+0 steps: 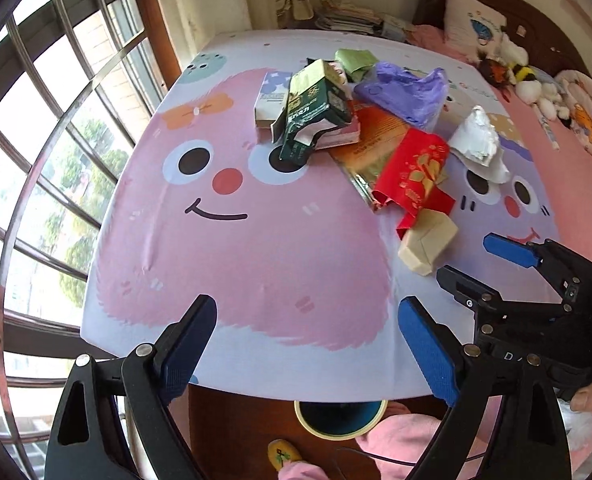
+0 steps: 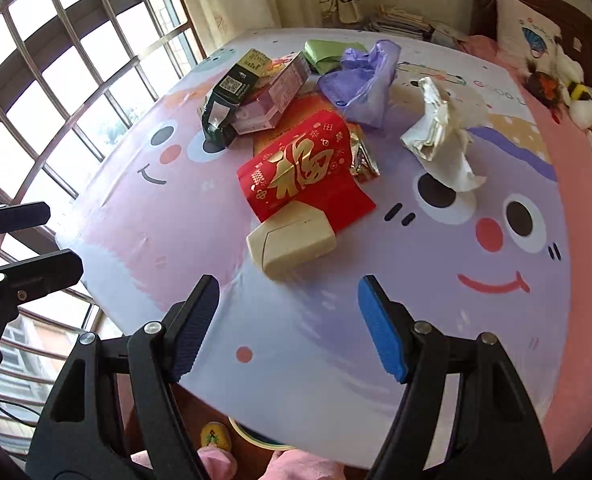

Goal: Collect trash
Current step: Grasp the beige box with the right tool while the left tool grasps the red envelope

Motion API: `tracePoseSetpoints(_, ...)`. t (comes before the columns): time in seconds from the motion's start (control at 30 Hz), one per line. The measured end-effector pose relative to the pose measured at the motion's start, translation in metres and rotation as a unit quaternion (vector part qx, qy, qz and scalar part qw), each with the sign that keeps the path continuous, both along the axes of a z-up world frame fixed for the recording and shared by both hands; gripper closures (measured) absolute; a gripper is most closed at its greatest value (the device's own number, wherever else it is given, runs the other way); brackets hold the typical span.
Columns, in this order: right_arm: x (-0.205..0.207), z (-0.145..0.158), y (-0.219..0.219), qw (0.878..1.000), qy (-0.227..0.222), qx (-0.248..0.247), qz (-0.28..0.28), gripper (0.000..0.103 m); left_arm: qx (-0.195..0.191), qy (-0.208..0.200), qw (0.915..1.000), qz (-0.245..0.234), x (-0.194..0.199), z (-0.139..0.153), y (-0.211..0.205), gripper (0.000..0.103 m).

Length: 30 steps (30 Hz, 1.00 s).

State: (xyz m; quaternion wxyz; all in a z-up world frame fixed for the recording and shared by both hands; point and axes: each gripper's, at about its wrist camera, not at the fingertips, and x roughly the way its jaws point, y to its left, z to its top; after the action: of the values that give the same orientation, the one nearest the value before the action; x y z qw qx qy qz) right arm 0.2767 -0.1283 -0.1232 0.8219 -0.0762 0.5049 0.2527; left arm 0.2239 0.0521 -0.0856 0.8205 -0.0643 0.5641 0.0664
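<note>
Trash lies in a pile on the cartoon-print table [image 1: 231,264] [image 2: 436,320]: a cream box [image 1: 428,242] [image 2: 291,238], a red envelope [image 1: 416,176] [image 2: 304,168], a dark green carton [image 1: 316,112] [image 2: 231,92], a purple plastic bag [image 1: 404,92] [image 2: 364,80], crumpled white paper [image 1: 476,140] [image 2: 440,136], a green packet [image 1: 354,62] [image 2: 328,54]. My left gripper [image 1: 308,344] is open and empty over the near table edge. My right gripper [image 2: 287,328] [image 1: 472,264] is open and empty just short of the cream box.
A round bin [image 1: 340,416] [image 2: 255,436] stands on the floor below the near table edge. Barred windows [image 1: 47,140] run along the left. Plush toys [image 1: 536,84] and a pillow lie at the far right. A paper stack [image 1: 352,16] sits behind the table.
</note>
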Motion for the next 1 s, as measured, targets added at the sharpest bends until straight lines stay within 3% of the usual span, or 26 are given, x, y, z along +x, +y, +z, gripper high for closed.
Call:
tracePoseSetpoints(0.2, 0.046, -0.039, 0.016, 0.998, 0.012, -0.004, 0.059, 0.032, -0.003, 0.031, 0.9971, 0.069, 0.019, -0.031, -0.002, 0.011)
tracePoseSetpoints(0.33, 0.053, -0.053, 0.029, 0.997, 0.008, -0.002, 0.081, 0.032, -0.001, 0.043, 0.9948, 0.092, 0.023, -0.041, -0.002, 0.011)
tracePoseSetpoints(0.53, 0.035, -0.06, 0.043, 0.99, -0.062, -0.053, 0.118, 0.032, -0.001, 0.034, 0.9942, 0.102, 0.033, -0.033, -0.003, 0.011)
tracePoseSetpoints(0.6, 0.031, -0.061, 0.04, 0.988, -0.074, -0.054, 0.125, 0.044, -0.005, 0.027, 0.9947, 0.099, 0.039, -0.028, -0.004, 0.011)
tracePoseSetpoints(0.73, 0.028, -0.054, 0.029, 0.988, -0.082, -0.054, 0.121, 0.044, -0.014, 0.017, 0.9971, 0.073, 0.053, -0.019, -0.013, 0.011)
tracePoseSetpoints(1.0, 0.04, -0.03, -0.013, 0.994, -0.066, -0.029, 0.077, 0.044, -0.01, 0.014, 0.9996, -0.022, 0.095, -0.014, -0.052, 0.011)
